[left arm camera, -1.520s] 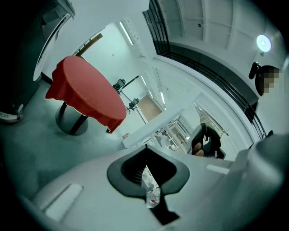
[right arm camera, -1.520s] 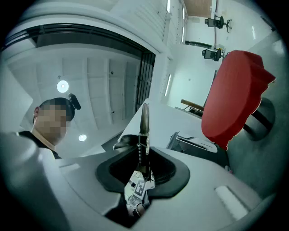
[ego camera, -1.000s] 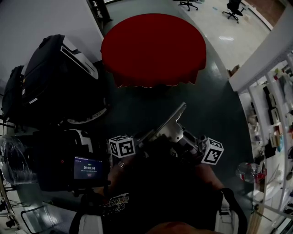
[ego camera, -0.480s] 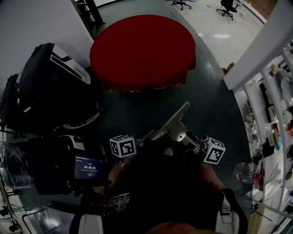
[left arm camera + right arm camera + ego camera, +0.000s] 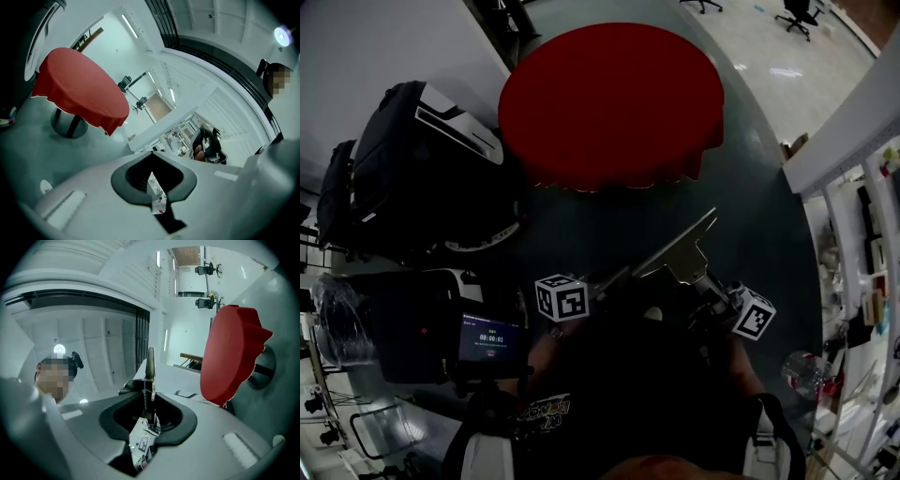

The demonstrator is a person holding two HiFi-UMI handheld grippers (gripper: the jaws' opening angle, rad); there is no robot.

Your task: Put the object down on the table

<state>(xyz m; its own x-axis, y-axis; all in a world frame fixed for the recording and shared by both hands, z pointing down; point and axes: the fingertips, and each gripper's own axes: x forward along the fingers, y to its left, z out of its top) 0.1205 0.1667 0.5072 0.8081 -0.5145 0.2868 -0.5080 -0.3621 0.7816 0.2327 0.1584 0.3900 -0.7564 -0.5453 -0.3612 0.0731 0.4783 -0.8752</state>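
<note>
Metal tool with a coil spring: pinched edge-on between the jaws of the right gripper. Its thin plate stands up out of the jaws and away from them. The jaws are clamped against both of its sides.

Left gripper: jaws pressed almost together, with only a thin slit between them. I make out nothing held in that slit.

Head view: both grippers are held low and close to the body, side by side. The tool's flat plate slants forward beyond the right jaws, up in the air over the dark floor.

Round tabletop under a red cloth: ahead of both pairs of jaws and well apart from them. The tool is not on it, and its top looks bare.

To the left of the left jaws: black bags on the floor. Nearer the body, just beside that gripper, is a small lit screen showing a timer readout.

To the right of the right jaws: shelving, with items too small to name.
</note>
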